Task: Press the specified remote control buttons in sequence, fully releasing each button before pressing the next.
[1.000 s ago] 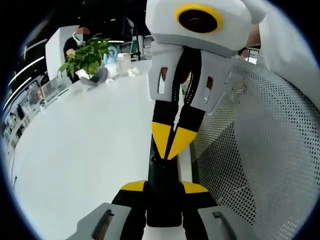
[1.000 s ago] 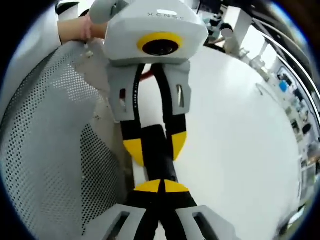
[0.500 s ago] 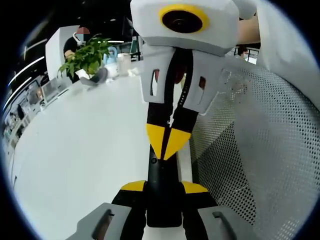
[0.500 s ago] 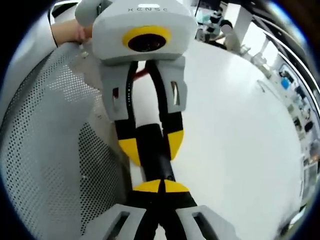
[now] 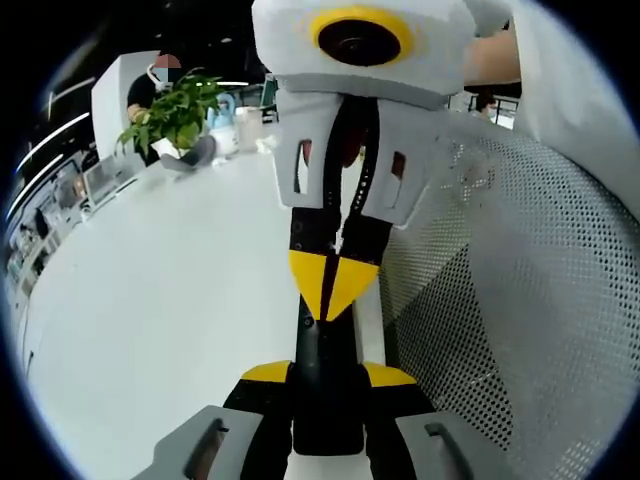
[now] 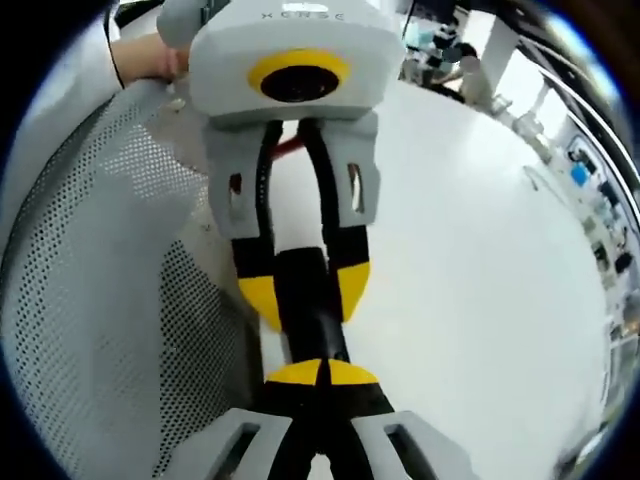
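A black remote control (image 5: 325, 405) is clamped lengthwise in my left gripper (image 5: 326, 374), whose yellow pads sit on both of its long sides. My right gripper (image 5: 333, 288) comes in from above with its yellow tips shut together, and their point rests on the remote's top face. In the right gripper view my right gripper (image 6: 322, 373) is shut at the bottom, with its tip on the near end of the remote (image 6: 305, 315). Beyond it the left gripper (image 6: 304, 292) holds the remote. The buttons are hidden.
A white table (image 5: 150, 300) spreads out under the grippers and continues in the right gripper view (image 6: 470, 250). A grey mesh chair back (image 5: 520, 300) stands close beside them. A potted plant (image 5: 175, 115) and a seated person (image 5: 150, 85) are at the far end.
In the left gripper view the right gripper has shifted slightly left and closer, its shut tips staying on the remote. The left gripper's hold is unchanged.
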The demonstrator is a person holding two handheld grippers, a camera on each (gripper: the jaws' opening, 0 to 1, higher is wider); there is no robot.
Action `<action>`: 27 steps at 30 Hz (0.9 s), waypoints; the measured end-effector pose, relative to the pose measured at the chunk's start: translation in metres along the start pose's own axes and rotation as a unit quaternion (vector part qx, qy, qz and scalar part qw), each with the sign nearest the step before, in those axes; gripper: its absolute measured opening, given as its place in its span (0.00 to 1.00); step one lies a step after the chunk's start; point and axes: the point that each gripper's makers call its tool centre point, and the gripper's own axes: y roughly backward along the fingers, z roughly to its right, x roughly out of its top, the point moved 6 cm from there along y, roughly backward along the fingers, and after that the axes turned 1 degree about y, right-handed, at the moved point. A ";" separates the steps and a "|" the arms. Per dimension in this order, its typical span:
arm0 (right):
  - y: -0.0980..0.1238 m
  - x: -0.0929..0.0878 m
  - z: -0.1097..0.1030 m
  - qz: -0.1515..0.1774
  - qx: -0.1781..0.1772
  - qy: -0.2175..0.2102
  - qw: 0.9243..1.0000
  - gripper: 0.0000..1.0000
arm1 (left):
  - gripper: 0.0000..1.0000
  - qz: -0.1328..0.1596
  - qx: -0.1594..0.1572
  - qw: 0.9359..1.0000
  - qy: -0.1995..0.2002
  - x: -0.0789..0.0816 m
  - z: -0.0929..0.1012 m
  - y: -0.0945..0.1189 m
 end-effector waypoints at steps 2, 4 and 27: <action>0.002 0.000 0.002 0.003 0.009 -0.004 1.000 0.00 | 0.25 0.001 0.000 1.000 0.000 0.000 0.000 0.000; 0.001 0.001 0.005 0.005 0.010 -0.017 1.000 0.00 | 0.25 0.001 0.001 1.000 0.001 0.000 0.000 0.000; -0.006 0.007 0.018 -0.035 0.022 -0.158 0.987 0.00 | 0.25 0.002 0.000 1.000 0.000 0.000 0.001 0.000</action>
